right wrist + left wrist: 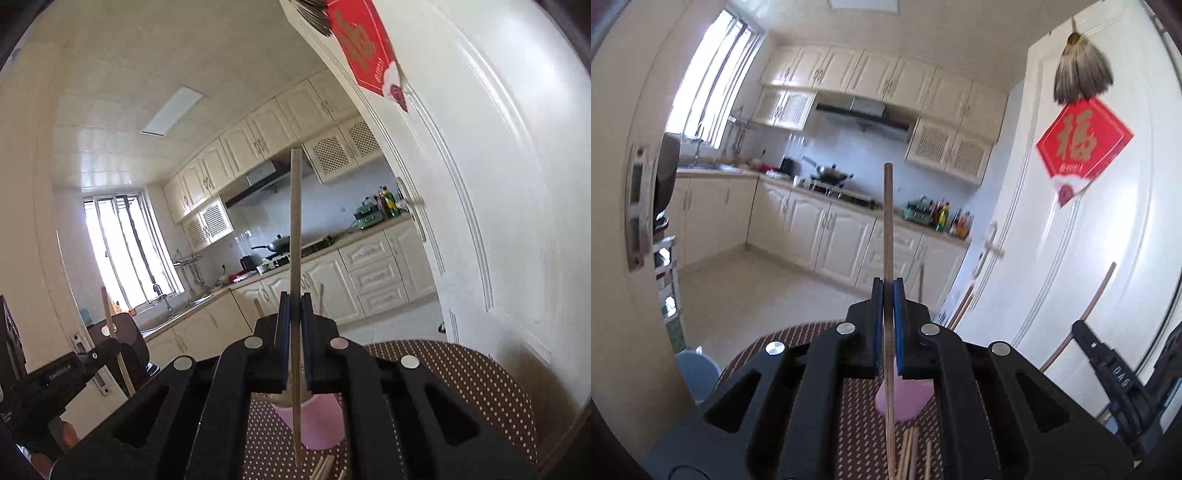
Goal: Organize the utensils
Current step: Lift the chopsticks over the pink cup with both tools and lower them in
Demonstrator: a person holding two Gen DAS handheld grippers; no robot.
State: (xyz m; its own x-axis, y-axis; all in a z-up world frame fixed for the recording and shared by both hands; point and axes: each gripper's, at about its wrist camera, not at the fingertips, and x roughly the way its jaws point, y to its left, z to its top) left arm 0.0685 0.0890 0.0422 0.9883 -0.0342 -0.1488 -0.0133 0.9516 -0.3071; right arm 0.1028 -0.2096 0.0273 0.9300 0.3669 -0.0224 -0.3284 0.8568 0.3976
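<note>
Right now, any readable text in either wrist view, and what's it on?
"福": gold character on the red diamond poster on the white door.
Small gold print under it: too blurred.
White lettering on the right gripper body: unreadable.
Grey lettering on the left gripper body: blurred.

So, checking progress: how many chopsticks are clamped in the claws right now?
2: a chopstick upright in the left claw, another chopstick upright in the right claw. Loose chopsticks lie on the table; others may be hidden behind the claws.
</note>
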